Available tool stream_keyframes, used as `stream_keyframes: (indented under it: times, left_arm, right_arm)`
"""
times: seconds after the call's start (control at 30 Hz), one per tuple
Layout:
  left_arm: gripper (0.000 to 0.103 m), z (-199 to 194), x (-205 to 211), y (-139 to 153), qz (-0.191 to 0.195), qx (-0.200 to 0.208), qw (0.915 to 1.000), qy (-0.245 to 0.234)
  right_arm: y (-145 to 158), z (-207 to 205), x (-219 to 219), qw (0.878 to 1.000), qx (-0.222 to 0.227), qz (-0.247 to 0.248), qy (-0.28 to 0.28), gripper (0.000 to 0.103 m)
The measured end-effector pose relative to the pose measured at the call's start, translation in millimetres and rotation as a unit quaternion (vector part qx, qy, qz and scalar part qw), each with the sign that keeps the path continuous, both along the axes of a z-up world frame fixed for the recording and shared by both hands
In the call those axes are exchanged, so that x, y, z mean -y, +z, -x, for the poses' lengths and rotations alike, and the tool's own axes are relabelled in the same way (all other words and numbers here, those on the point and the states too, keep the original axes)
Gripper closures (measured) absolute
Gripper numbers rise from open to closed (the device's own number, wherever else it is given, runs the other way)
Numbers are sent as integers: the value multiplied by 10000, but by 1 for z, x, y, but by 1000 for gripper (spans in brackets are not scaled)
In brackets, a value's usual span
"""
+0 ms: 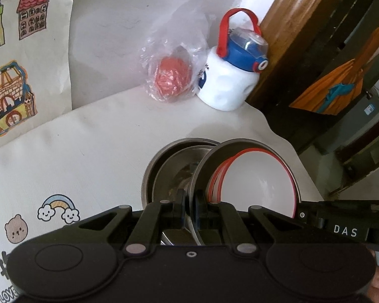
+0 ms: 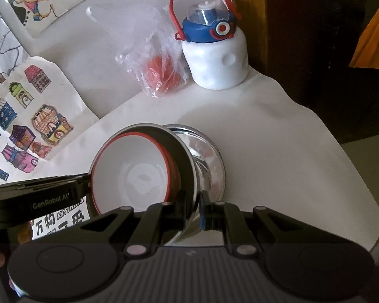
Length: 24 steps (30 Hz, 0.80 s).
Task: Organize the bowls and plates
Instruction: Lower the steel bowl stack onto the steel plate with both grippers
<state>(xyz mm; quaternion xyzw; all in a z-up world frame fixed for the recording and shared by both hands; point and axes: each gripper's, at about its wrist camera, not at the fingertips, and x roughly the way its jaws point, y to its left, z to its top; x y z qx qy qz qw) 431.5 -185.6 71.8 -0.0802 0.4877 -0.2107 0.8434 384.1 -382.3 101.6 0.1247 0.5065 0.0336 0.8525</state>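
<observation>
bowls (image 1: 257,176) nested, perhaps three, bottle (image 1: 230,75) behind, bag (image 1: 171,75) beside

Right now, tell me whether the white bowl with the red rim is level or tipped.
Tipped. The white bowl sits inside a steel bowl that is itself tilted, so its opening faces sideways rather than up.

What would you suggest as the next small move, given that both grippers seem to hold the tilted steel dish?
Probably tip the steel dish level and lower it into the steel bowl. Both the left gripper and right gripper pinch its rim, it stands tilted with the red-rimmed bowl inside.
</observation>
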Motion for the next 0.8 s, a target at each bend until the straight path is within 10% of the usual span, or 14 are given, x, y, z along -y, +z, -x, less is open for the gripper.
stream_keyframes:
  times: [0.8]
  left_arm:
    - [98, -33, -2, -34, 13, -311, 9995, 69]
  right_arm:
    - [-30, -35, -4, 9998, -197, -52, -54, 92]
